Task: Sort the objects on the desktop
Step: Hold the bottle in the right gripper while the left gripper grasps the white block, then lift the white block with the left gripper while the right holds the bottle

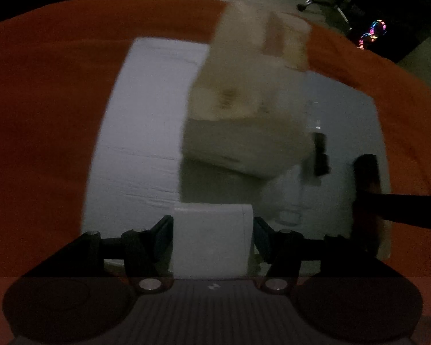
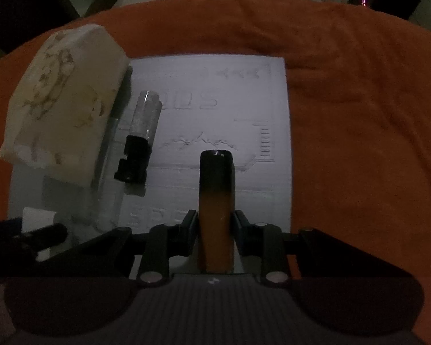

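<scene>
Only the right view shows the embossed board (image 2: 215,109); right tongs (image 2: 215,218) clamp an orange-black bar (image 2: 216,201), left tongs (image 1: 213,235) a white block (image 1: 211,241).

Your right side is open — bare orange cloth (image 2: 359,115) past the white board's (image 2: 215,115) edge. Board centre ahead of the orange-black stick (image 2: 216,201) is free too. Left is crowded: cream box (image 2: 63,100) overhangs the board's left edge, with a clear tube (image 2: 146,115) and black clip (image 2: 132,158) just beside it — tight gap there.
</scene>
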A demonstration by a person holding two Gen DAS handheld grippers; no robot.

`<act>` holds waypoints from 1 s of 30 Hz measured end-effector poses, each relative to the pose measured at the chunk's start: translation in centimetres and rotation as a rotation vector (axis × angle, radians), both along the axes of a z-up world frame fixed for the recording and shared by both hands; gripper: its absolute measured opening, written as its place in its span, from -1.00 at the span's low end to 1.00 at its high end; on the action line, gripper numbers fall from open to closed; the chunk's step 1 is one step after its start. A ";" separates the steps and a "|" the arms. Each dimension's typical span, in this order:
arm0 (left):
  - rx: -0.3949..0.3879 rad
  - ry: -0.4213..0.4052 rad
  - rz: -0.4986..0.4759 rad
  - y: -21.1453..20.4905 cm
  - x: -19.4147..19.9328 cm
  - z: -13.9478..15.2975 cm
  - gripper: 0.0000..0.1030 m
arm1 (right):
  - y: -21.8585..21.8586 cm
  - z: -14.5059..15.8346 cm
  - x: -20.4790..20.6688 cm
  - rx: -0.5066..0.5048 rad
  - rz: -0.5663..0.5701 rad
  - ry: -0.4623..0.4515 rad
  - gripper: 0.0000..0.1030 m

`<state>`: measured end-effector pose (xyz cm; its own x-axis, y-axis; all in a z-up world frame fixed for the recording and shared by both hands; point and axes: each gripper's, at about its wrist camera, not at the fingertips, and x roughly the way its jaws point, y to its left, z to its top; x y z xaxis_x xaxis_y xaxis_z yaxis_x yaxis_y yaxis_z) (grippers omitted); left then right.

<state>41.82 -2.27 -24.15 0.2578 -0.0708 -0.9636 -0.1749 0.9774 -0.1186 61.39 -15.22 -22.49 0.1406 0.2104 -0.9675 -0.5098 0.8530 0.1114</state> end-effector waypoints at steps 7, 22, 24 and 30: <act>0.024 0.024 -0.019 1.1 0.2 0.1 0.71 | 0.4 0.0 0.2 -0.037 0.006 0.010 -0.37; 0.041 -0.023 -0.143 0.3 0.4 0.2 0.12 | 0.6 0.3 -1.4 -0.090 0.052 -0.053 -0.46; 0.031 -0.027 -0.130 0.6 0.5 0.3 0.12 | 0.4 0.5 -1.3 -0.083 0.036 -0.052 -0.46; 0.004 -0.034 -0.085 0.8 1.4 0.5 0.11 | -0.1 1.2 -1.1 -0.053 0.008 -0.051 -0.46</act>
<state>43.20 -1.48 -23.68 0.2838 -0.0904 -0.9546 -0.0871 0.9890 -0.1195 60.26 -15.34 -21.26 0.1885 0.1603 -0.9689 -0.5206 0.8529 0.0398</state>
